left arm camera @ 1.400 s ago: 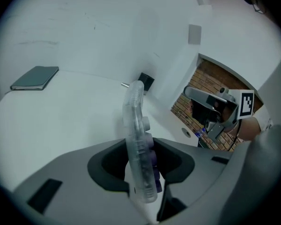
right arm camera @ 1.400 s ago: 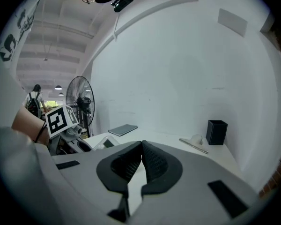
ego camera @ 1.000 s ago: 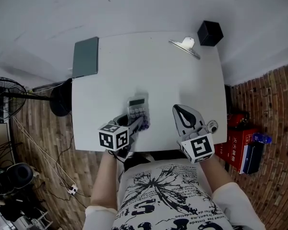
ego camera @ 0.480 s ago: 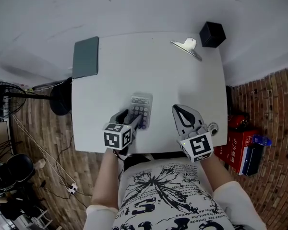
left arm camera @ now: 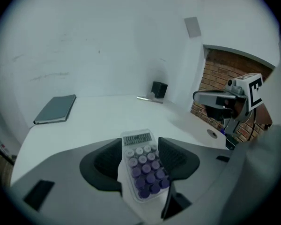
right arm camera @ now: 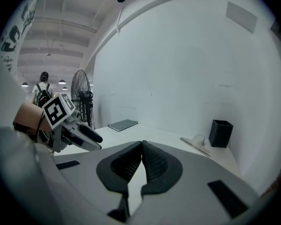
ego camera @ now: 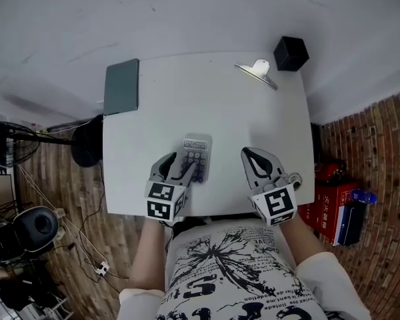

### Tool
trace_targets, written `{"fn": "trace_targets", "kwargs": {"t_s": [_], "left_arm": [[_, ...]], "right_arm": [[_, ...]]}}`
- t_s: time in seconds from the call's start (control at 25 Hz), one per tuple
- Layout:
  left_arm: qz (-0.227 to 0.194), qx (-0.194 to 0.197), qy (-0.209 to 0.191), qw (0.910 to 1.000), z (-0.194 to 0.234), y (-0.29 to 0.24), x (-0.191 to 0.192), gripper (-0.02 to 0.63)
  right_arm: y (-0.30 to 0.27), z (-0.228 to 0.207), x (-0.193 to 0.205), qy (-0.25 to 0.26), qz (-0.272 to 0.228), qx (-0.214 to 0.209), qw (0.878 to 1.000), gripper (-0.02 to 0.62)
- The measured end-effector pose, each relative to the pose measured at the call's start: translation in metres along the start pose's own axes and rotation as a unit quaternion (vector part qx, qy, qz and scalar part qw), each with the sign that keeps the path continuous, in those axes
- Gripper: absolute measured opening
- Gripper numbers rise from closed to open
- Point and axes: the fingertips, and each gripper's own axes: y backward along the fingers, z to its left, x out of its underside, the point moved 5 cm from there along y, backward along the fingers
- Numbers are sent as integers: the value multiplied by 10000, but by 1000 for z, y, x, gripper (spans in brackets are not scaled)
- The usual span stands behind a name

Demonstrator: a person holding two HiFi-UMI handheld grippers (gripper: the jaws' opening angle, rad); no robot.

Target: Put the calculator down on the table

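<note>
Now | left gripper (ego camera: pixel 177 167) released, calculator (ego camera: pixel 195 155) between jaws on table (ego camera: pixel 240 112) | right gripper (ego camera: pixel 257 162) clenched, empty | risk: jaw snags, drags calculator

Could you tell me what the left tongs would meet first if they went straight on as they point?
The left tongs would likely meet the calculator first, lying on the table between the open jaws.
</note>
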Motion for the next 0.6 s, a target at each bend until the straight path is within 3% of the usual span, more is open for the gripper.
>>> {"fn": "trace_targets", "kwargs": {"t_s": [0.32, 0.6], "left_arm": [[-1175, -72, -369, 9924, -22, 64, -57, 132], [-2022, -144, -848, 9756, -46, 132, -90, 52]], "right_arm": [[25, 11, -22, 99, -284, 78, 9995, 14], [54, 28, -52, 229, -642, 261, 9973, 15]]}}
